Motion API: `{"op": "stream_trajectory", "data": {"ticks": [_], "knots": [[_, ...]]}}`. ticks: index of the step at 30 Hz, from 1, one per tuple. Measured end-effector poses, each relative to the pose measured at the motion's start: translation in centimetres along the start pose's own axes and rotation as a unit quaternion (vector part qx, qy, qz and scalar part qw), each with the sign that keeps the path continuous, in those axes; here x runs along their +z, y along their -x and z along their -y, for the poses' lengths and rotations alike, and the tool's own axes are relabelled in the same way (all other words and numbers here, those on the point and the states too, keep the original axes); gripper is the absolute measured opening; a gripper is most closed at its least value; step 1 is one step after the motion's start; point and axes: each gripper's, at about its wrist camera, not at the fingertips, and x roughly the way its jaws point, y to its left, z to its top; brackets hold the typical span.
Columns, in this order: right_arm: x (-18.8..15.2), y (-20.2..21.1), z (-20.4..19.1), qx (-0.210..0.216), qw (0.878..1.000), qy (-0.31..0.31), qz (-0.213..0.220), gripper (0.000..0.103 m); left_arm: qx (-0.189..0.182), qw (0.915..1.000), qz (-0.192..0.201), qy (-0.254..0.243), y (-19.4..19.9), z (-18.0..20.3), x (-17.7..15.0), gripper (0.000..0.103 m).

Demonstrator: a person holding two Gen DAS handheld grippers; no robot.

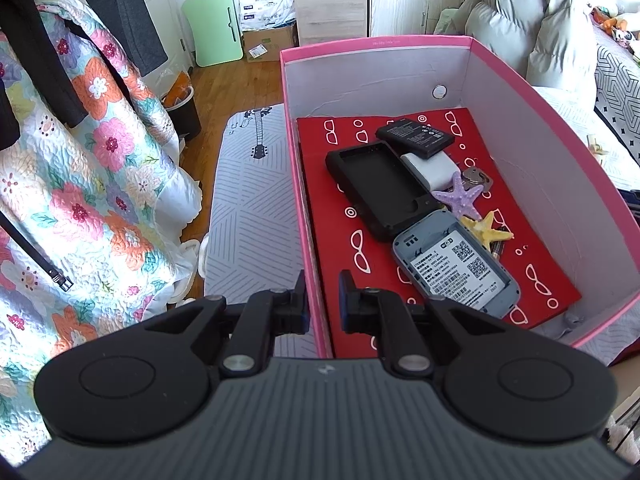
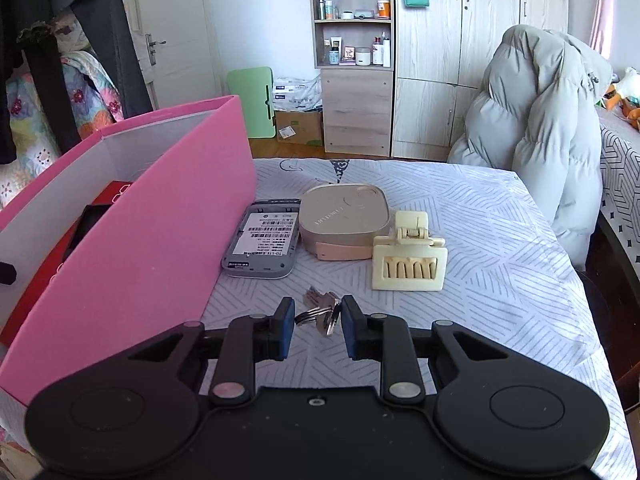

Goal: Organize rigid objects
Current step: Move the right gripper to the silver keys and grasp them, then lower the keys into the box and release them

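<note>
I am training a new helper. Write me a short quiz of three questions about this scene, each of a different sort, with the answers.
1. True or false: the left gripper clamps a side wall of the pink box.
2. What lies between the fingers of the right gripper? A. hair clip B. keys C. battery
3. How many starfish lie inside the box?

Key: 1 true; 2 B; 3 two, one purple and one yellow.
</note>
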Motion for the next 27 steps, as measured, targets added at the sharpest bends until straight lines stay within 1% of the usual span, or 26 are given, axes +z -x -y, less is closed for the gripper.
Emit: {"op": "stream_trajectory", "data": {"ticks": [4, 7, 8, 11, 15, 20, 24, 27], "knots": [[0.5, 0.9, 0.1, 0.005, 1.0, -0.013, 0.004, 0.029, -0.001, 1.0, -0.001, 0.004, 0.1, -0.1, 0.0, 0.011], [1.1, 2.7, -0.5, 0.011, 1.0, -0.001, 0.029, 0.028, -0.003, 0.9999, 0.002, 0.01, 0.2, -0.2, 0.1, 0.011], [1.5, 3.6, -0.8, 0.017, 0.999, 0.001, 0.041, 0.009, -0.002, 0.9999, 0.002, 0.011, 0.2, -0.2, 0.1, 0.011], [3.0, 5.5, -1.6, 0.041, 0.998, 0.006, 0.047, 0.01, 0.0, 1.0, 0.002, 0.01, 0.2, 0.0, 0.1, 0.011], [5.4, 7.4, -2.9, 0.071, 0.995, 0.012, 0.065, 0.009, 0.0, 0.9999, 0.002, 0.01, 0.2, 0.0, 0.1, 0.011], [8.4, 8.9, -4.9, 0.12, 0.989, 0.033, 0.085, 0.009, 0.0, 1.0, 0.002, 0.008, 0.3, 0.0, 0.3, 0.011], [10.1, 8.9, -6.7, 0.151, 0.983, 0.043, 0.095, 0.009, 0.005, 1.0, 0.001, 0.003, 0.4, 0.2, 0.3, 0.011], [10.5, 7.1, -7.9, 0.151, 0.984, 0.055, 0.078, 0.009, 0.007, 1.0, 0.0, 0.001, 0.3, 0.2, 0.5, 0.011]]}}
